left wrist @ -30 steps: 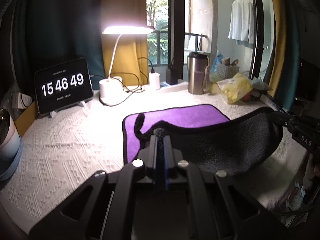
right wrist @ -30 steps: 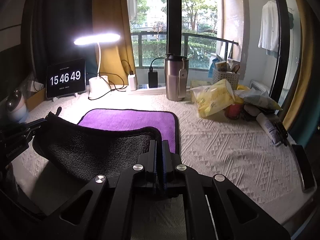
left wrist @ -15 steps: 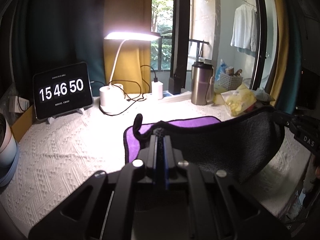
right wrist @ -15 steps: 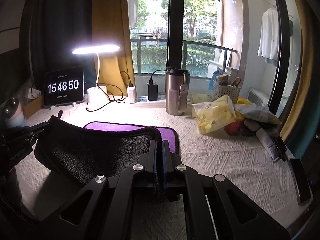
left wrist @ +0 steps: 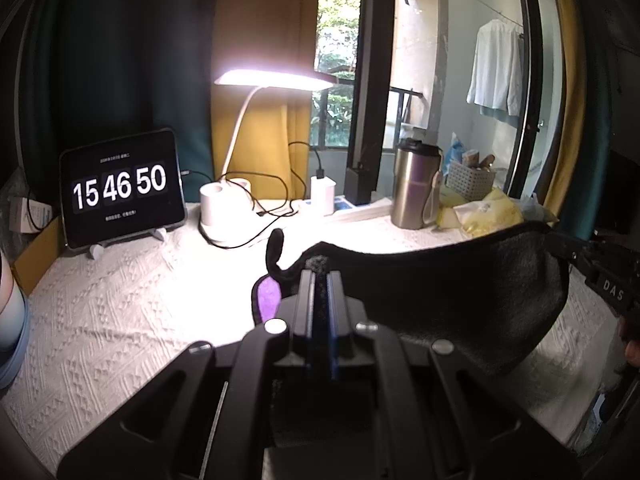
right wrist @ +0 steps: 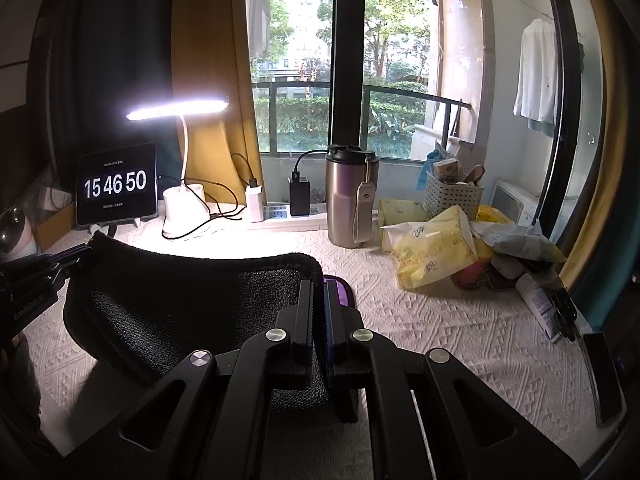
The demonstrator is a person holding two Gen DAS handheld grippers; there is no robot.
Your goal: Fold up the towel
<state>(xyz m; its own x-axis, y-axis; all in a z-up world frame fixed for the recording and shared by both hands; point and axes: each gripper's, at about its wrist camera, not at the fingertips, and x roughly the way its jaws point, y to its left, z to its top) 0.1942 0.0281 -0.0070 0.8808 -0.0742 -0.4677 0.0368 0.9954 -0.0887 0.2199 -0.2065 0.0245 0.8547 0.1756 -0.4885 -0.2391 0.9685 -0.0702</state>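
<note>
The towel (left wrist: 452, 292) is purple on one face and dark grey on the other. It hangs lifted between my two grippers, dark side toward both cameras, over the white textured tablecloth (left wrist: 120, 312). My left gripper (left wrist: 320, 274) is shut on its near left corner; only a sliver of purple shows beside it. My right gripper (right wrist: 318, 284) is shut on the near right corner of the towel (right wrist: 192, 300). Each gripper shows at the edge of the other's view, the right one (left wrist: 600, 268) and the left one (right wrist: 44, 268). The towel's far part is hidden.
At the back stand a tablet clock (left wrist: 120, 188), a lit desk lamp (left wrist: 224, 212) with cables, chargers, a steel tumbler (right wrist: 350, 196), a basket (right wrist: 452, 196) and yellow bags (right wrist: 432, 252). A phone (right wrist: 604, 372) lies at the right table edge.
Both grippers have raised the towel's near edge and carried it forward. The purple face, widely visible a second ago, is now almost wholly hidden behind the dark side.
</note>
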